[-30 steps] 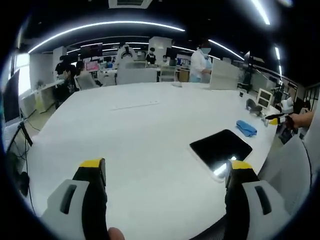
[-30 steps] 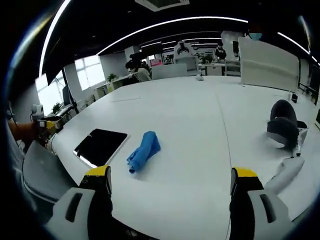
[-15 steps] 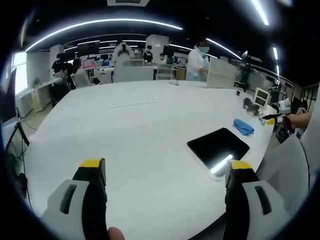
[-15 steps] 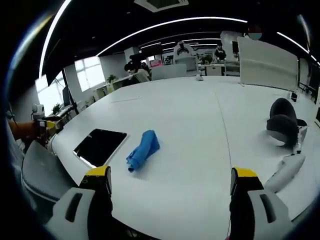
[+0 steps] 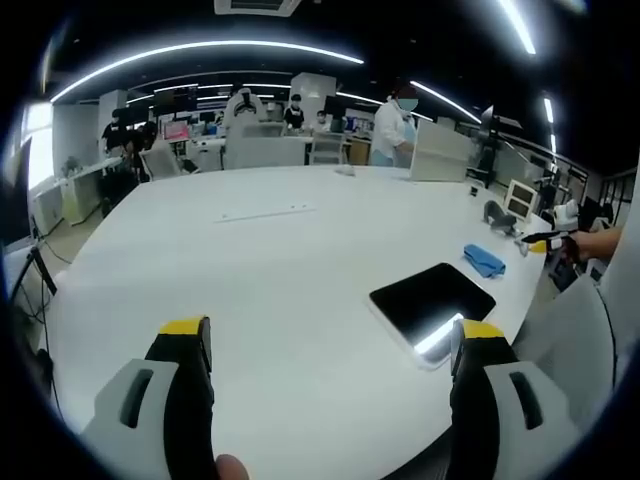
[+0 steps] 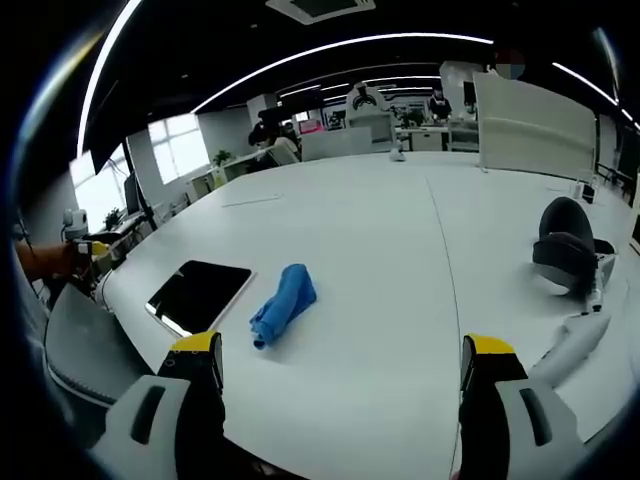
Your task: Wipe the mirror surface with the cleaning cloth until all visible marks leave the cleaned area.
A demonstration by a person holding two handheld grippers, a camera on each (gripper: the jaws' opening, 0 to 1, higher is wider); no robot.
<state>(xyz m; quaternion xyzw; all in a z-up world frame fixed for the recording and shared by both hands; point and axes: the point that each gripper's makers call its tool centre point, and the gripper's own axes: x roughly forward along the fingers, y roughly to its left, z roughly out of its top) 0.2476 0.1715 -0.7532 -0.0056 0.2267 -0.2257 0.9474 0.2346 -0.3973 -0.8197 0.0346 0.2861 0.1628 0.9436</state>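
A dark rectangular mirror [image 5: 432, 297] lies flat near the white table's front edge, reflecting a ceiling light; it also appears in the right gripper view as the mirror [image 6: 198, 295]. A crumpled blue cleaning cloth [image 6: 283, 303] rests on the table just beside it, seen farther off as the cloth [image 5: 484, 260]. My left gripper [image 5: 330, 350] is open, held above the table to the left of the mirror, with nothing between its jaws. My right gripper [image 6: 340, 365] is open too, hovering near the table edge short of the cloth.
The big white table [image 5: 270, 250] stretches far back. Dark headphones [image 6: 566, 248] and a white object [image 6: 575, 345] lie at the right of the right gripper view. A grey chair back [image 6: 85, 345] stands by the mirror. People and desks occupy the background.
The left gripper view has drifted slightly, so the mirror sits a little lower and to the left. The right gripper view has barely shifted. Cloth and mirror have stayed put.
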